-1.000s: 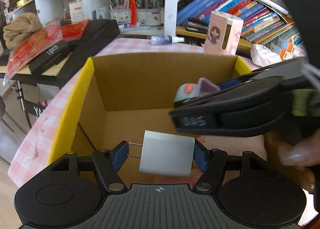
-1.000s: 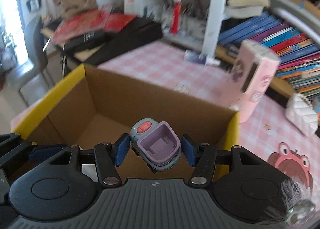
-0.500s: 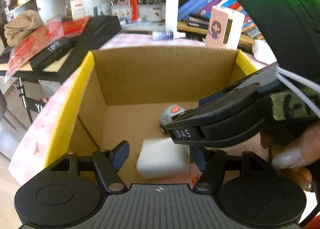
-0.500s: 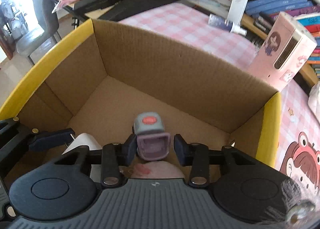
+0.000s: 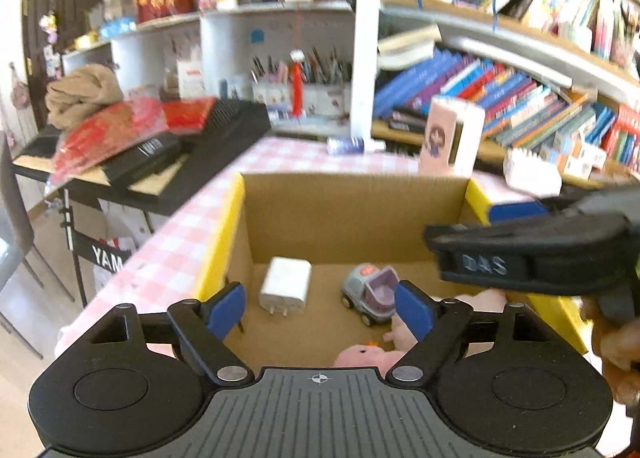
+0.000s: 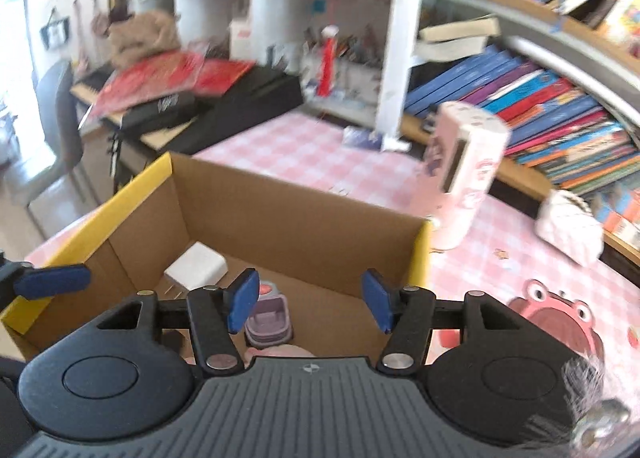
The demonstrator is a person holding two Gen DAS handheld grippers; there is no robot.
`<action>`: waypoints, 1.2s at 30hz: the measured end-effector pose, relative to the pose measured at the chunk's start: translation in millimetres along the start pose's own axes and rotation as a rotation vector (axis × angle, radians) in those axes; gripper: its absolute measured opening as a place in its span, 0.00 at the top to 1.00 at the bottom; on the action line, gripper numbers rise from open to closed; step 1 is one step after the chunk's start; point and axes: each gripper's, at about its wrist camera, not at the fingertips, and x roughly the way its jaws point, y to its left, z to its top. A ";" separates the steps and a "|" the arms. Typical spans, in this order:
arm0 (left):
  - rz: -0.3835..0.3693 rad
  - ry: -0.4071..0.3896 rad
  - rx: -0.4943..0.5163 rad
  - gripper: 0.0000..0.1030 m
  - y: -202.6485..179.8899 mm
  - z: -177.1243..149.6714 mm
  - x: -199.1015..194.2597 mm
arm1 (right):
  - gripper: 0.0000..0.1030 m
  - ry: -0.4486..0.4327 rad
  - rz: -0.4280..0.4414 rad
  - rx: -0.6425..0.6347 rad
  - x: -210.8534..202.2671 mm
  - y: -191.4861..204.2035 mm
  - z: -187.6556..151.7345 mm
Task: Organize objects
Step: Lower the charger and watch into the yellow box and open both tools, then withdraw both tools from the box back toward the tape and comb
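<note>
Where the left wrist view blurs, we can read little of the shelves beyond the cardboard box (image 5: 340, 213), and the pink plush toy (image 5: 372, 354) in its near right corner is half hidden behind our own gripper body. The right gripper's black side crosses the right of this view and covers the box's right wall. Our left gripper (image 5: 320, 306) is opening, blue pads spread wide with nothing pinched between them. Down on the box floor the white charger (image 5: 285, 290) lies at the left, prongs toward us, and the toy truck (image 5: 372, 294) stands just right of it, the two apart. The yellow-edged left wall stands close beside our left finger.

In the right wrist view the far shelves smear too, and the truck (image 6: 268, 318) is partly hidden by the left pad. Our right gripper (image 6: 308, 306) is also opening and grips nothing; its pads hang above the box floor. The charger (image 6: 196, 268) rests in the far left corner. Right of the box, the pink checked tablecloth (image 6: 492, 278) lies open, with a pink carton (image 6: 466, 173) standing just beyond the far right corner.
</note>
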 end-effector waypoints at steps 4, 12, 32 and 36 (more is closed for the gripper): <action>0.042 -0.053 -0.051 0.16 11.5 -7.0 -21.4 | 0.44 -0.071 -0.054 0.039 -27.3 0.7 -13.2; 0.094 -0.084 -0.132 0.14 35.1 -24.3 -52.5 | 0.39 -0.143 -0.133 0.103 -64.7 9.8 -34.4; 0.104 0.004 -0.138 0.10 61.3 -101.3 -128.9 | 0.26 -0.076 -0.159 0.061 -139.2 79.3 -115.4; 0.097 0.021 -0.120 0.10 62.5 -112.6 -141.6 | 0.24 -0.053 -0.154 0.051 -151.3 93.8 -133.8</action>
